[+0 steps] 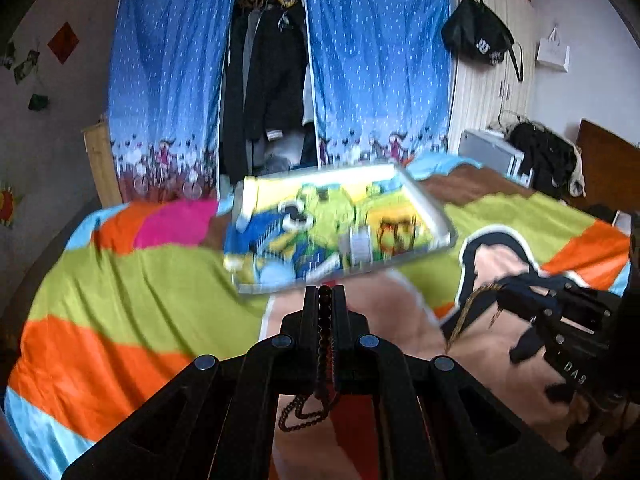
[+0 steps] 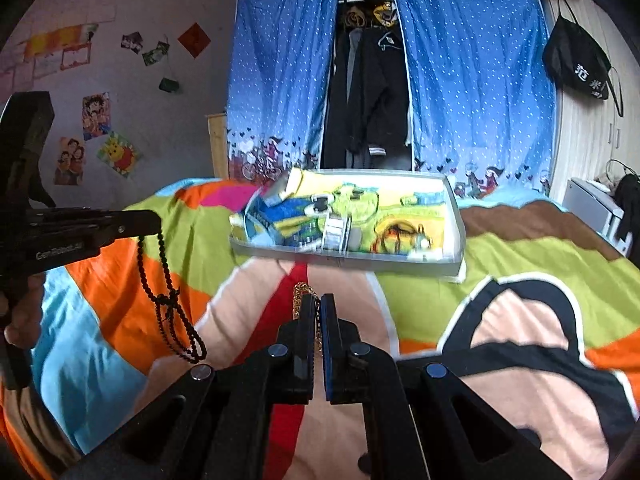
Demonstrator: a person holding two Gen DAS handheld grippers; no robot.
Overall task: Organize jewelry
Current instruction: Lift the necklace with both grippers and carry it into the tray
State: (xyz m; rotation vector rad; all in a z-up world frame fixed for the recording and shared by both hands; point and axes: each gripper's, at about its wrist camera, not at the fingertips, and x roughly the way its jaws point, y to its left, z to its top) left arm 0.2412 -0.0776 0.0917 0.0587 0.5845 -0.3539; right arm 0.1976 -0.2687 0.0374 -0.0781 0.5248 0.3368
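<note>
Left wrist view: my left gripper (image 1: 325,294) has its jaws pressed together on a black bead necklace (image 1: 306,414), pinched between the pads, its loop dangling below the jaws over the bedspread (image 1: 120,292). Ahead lies a tray (image 1: 434,210) on the bed, blurred, with small items inside that I cannot make out. At right I see my right gripper (image 1: 504,294) with a gold chain (image 1: 464,316) trailing from its tip.

Right wrist view: right gripper (image 2: 319,304) jaws closed on the gold chain (image 2: 302,294), which bunches just beside the left pad. The tray (image 2: 456,216) sits ahead on the bedspread (image 2: 520,256). At left, the left gripper (image 2: 154,220) holds the bead necklace (image 2: 172,304) hanging clear above the bed
</note>
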